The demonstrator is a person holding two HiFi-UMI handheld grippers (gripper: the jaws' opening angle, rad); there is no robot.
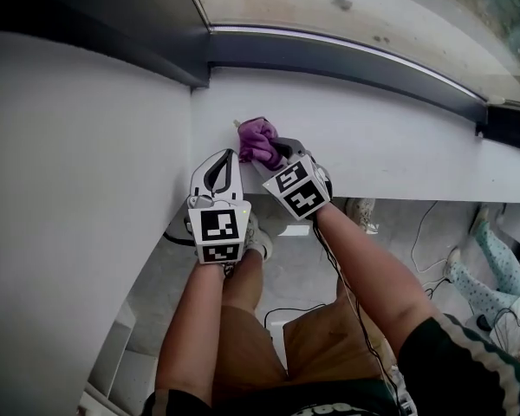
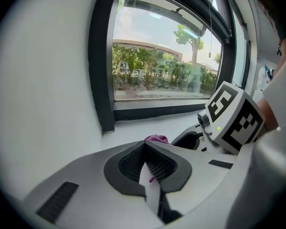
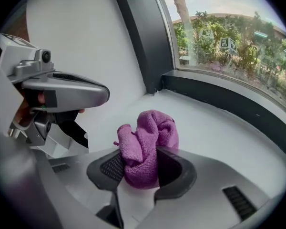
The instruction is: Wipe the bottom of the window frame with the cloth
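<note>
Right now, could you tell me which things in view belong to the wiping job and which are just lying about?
Job: purple cloth, clamped in the right tool; window frame's bottom rail; white sill.
Not the job: floor cable; another person's legs; the left tool, shut, empty.

The crumpled terry cloth (image 3: 145, 147) is showing solid purple. The light grey plastic left gripper (image 2: 145, 149) and right gripper (image 3: 142, 163) are carrying black ribbed pads (image 2: 128, 163) and black-and-white square-marker cubes (image 1: 219, 232). The window frame (image 1: 347, 63) is showing dark grey above a white sill (image 1: 399, 146).
</note>
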